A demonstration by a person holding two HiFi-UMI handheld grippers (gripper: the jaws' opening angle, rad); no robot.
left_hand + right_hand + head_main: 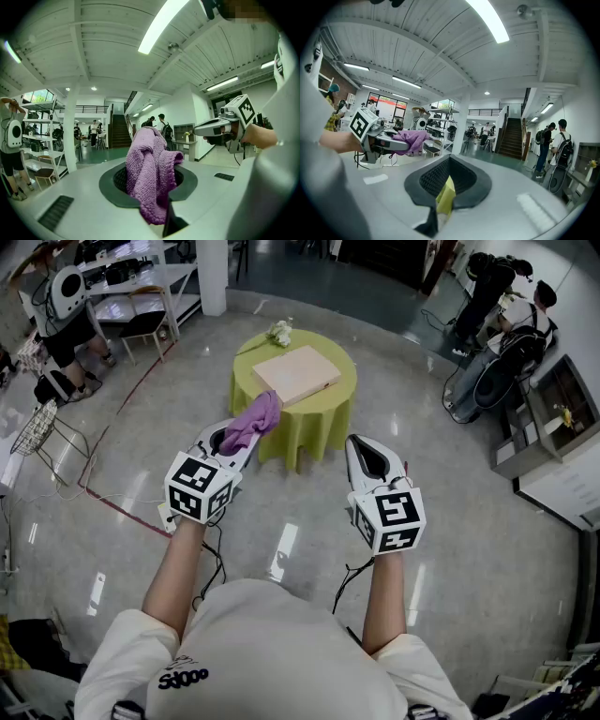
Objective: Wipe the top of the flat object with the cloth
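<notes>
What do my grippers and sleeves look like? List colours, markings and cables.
The left gripper and right gripper match: smooth white-grey shells with a dark rounded mouth round the tongs, and a cube of black-and-white square markers at the rear. A black cable hangs below each. The sleeves are short and cream.

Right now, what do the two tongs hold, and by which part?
The left tongs clamp the purple cloth at a bunched fold; most of it sticks out past the tips. The right tongs hold nothing.
</notes>
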